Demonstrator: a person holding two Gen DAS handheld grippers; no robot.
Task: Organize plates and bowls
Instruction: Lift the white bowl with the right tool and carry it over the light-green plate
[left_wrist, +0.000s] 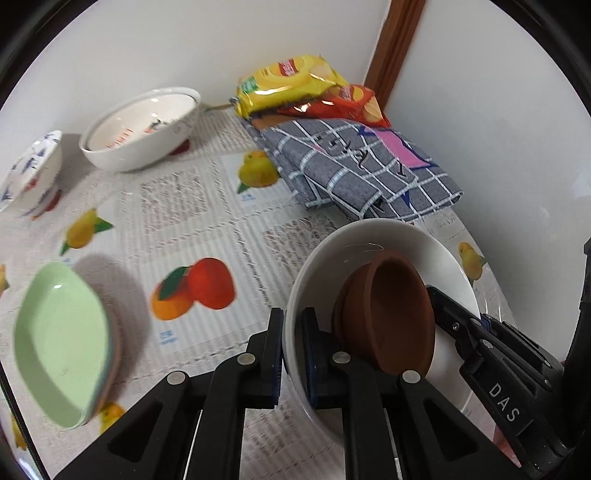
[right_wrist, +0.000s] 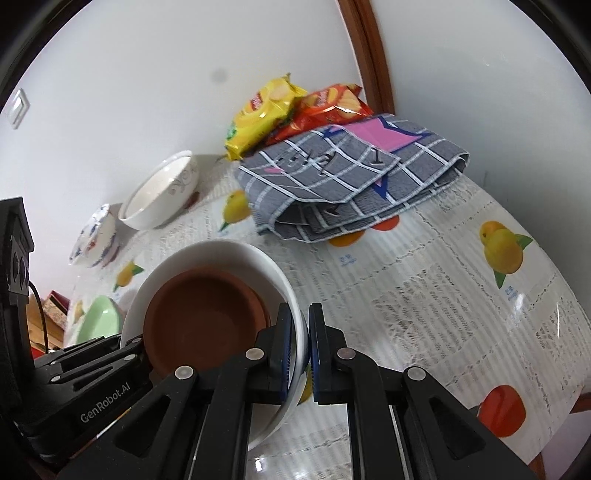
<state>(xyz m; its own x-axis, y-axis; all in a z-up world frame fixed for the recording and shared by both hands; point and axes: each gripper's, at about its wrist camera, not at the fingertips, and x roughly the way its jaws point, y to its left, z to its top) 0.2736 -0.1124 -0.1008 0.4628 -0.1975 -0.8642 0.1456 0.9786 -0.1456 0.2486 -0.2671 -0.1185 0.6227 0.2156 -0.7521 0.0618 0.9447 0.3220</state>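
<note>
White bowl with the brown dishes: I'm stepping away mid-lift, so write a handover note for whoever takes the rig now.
Left hand-held gripper: shut on the white bowl, near rim.
Right hand-held gripper: shut on the opposite rim.
Brown dishes are nested inside the white bowl.
Still out on the table: green dishes stacked, big white bowl and blue-patterned bowl by the wall.
Done: brown dishes nested in the white bowl.
Left: set this stack down, then gather the rest.
</note>
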